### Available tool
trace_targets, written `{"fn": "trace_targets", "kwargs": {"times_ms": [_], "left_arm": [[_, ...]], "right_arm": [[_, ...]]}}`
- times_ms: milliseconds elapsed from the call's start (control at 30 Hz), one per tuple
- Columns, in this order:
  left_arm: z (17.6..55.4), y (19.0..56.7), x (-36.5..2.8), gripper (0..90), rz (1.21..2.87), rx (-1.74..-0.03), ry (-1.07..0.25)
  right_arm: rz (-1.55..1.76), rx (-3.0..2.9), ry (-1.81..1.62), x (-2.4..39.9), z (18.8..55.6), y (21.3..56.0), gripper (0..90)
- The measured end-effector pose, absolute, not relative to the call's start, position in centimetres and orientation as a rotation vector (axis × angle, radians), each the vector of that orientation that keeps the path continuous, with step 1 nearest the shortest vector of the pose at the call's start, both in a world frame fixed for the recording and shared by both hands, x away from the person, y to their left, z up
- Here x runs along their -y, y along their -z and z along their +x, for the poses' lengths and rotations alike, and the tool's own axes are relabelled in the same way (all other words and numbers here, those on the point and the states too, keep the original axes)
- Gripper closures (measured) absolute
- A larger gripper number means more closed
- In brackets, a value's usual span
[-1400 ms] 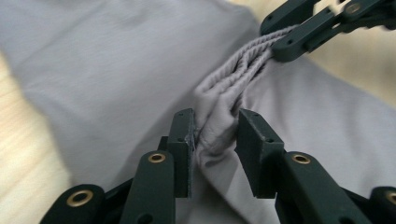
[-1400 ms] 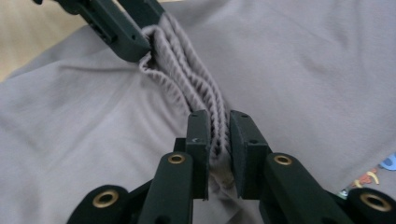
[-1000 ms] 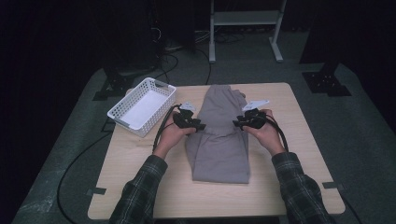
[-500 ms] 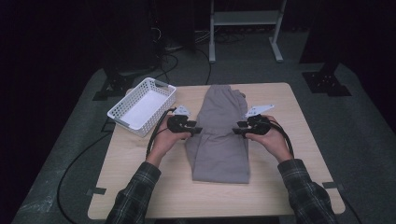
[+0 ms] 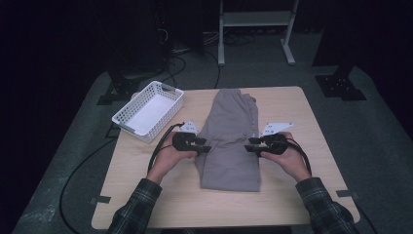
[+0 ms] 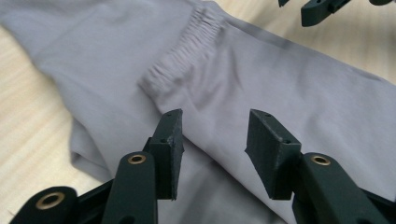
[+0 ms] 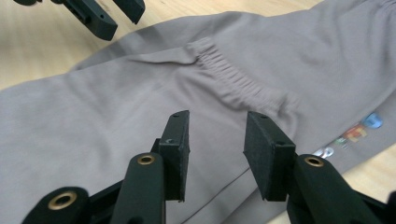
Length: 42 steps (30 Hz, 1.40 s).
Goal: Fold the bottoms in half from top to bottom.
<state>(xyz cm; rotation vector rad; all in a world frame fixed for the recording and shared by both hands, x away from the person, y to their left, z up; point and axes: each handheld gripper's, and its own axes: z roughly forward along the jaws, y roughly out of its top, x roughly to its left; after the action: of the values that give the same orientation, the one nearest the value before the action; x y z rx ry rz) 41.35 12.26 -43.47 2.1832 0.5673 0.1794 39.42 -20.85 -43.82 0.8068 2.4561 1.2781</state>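
Note:
A grey garment [image 5: 231, 136] with an elastic waistband lies folded lengthwise in the middle of the wooden table [image 5: 302, 107]. My left gripper [image 5: 207, 149] hovers at its left edge, pointing inward. In the left gripper view the jaws of that gripper [image 6: 214, 140] stand apart above the cloth [image 6: 280, 84] with nothing between them. My right gripper [image 5: 247, 147] faces it from the garment's right edge. Its jaws [image 7: 217, 140] are also apart and empty over the fabric [image 7: 116, 107]. Both pairs of jaws have just been opening. The left gripper's tips [image 7: 100, 16] show across the cloth in the right gripper view.
A white slatted basket [image 5: 148, 111] sits at the table's left edge, beyond my left hand. Cables trail from both grippers toward the person. Bare tabletop lies to the right of the garment and along the near edge. A metal stand [image 5: 253, 29] is on the floor behind.
Both hands have drawn back toward the near edge along the garment's sides and slightly outward. The garment lies where it was.

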Motion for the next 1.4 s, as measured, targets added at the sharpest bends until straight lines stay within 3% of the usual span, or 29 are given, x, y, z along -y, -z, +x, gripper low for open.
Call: {"fn": "trace_targets", "kwargs": {"times_ms": [467, 733, 1400], "left_arm": [[36.3, 43.7, -12.1, 49.0, 2.231, -0.355, -0.115], [34.2, 46.0, -12.3, 43.5, 2.284, -0.28, -0.064], [33.4, 46.9, -11.4, 35.9, 2.383, -0.233, -0.144]], "right_arm": [[0.765, -2.517, -1.233, 22.0, 35.8, 44.9, 53.9], [0.744, -2.553, -1.227, 22.0, 34.5, 45.4, 48.6], [0.506, -2.71, -1.164, 20.1, 31.3, 46.8, 34.2]]}}
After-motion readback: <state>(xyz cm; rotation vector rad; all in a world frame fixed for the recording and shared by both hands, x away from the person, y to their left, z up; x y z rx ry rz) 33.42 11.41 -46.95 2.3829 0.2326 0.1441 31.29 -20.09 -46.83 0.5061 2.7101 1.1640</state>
